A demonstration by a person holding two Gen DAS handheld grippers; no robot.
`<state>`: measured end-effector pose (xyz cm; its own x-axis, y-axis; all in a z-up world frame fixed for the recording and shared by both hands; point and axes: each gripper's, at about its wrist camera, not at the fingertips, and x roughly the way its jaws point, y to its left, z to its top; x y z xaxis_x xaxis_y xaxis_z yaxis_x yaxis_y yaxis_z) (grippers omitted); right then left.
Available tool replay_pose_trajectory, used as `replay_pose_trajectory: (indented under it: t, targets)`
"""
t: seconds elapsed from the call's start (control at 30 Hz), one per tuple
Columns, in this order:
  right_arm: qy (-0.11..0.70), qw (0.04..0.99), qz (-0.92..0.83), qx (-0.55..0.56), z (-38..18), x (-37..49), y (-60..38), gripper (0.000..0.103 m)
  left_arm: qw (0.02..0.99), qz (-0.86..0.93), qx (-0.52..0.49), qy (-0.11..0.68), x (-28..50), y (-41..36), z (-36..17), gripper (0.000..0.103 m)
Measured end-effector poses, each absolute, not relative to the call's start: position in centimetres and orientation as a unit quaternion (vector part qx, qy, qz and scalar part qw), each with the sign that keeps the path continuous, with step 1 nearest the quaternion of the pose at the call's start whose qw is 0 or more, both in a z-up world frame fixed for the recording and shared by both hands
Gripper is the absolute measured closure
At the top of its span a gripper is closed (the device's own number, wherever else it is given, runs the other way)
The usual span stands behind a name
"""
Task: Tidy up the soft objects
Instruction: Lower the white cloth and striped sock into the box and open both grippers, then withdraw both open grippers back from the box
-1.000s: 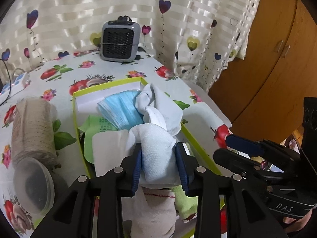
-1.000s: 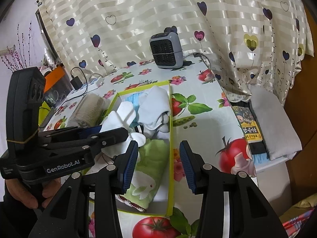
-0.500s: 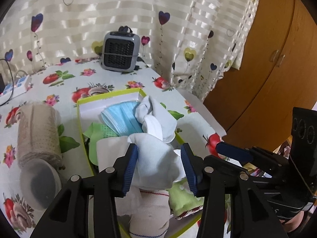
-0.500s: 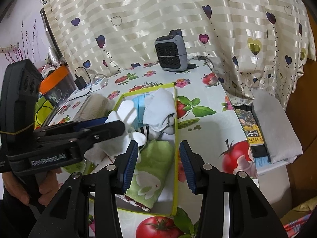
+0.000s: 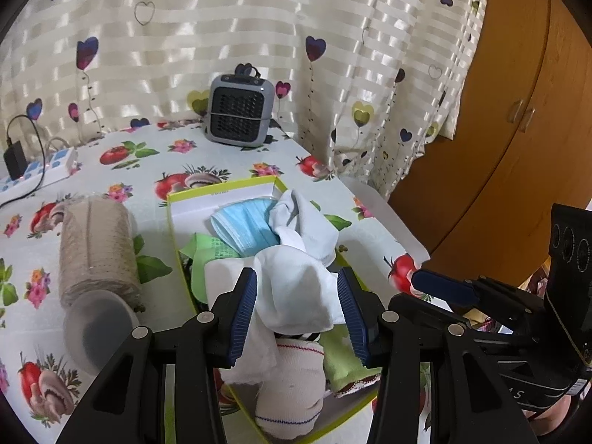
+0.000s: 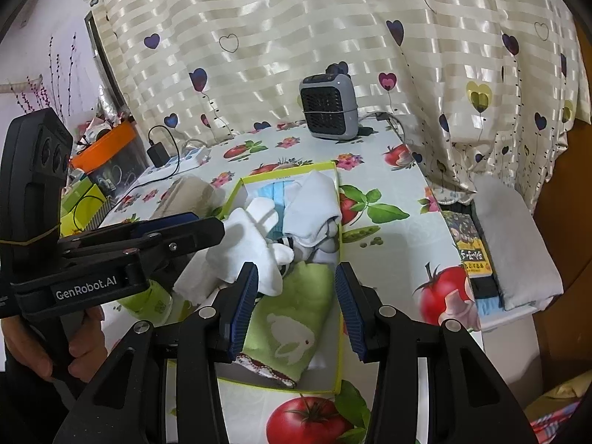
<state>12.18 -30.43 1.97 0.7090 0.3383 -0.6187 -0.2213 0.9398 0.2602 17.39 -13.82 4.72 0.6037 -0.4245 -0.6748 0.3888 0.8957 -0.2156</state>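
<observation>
White cotton glove (image 5: 296, 288) lies on the heap in the lime-edged cardboard box (image 5: 174, 229), between the parted fingers of the left gripper (image 5: 298, 312), released. Blue face mask (image 5: 244, 225) sits at the far end. Right gripper (image 6: 296, 310) hangs spread above the green rabbit towel (image 6: 292, 329), holding nothing.

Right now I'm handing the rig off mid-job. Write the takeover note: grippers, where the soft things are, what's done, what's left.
Left gripper: open, jaws either side of the white glove, not pinching it.
Right gripper: open, empty, over the green rabbit towel.
In the yellow-edged box: glove, towel, blue face mask, white socks.
Outside: beige roll, left of the box.
Left: draw the left gripper clear; the roll may still need sorting.
</observation>
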Motion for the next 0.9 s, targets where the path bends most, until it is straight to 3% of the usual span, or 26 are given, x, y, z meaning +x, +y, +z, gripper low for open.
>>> replay_pose_trajectory:
  t: [0.9]
  targets:
    - [0.339,0.919,0.191,0.062,3.3,6.8,-26.6,0.058,0.907,-0.19,-0.012,0.375,10.2,-10.7,5.7,0.059]
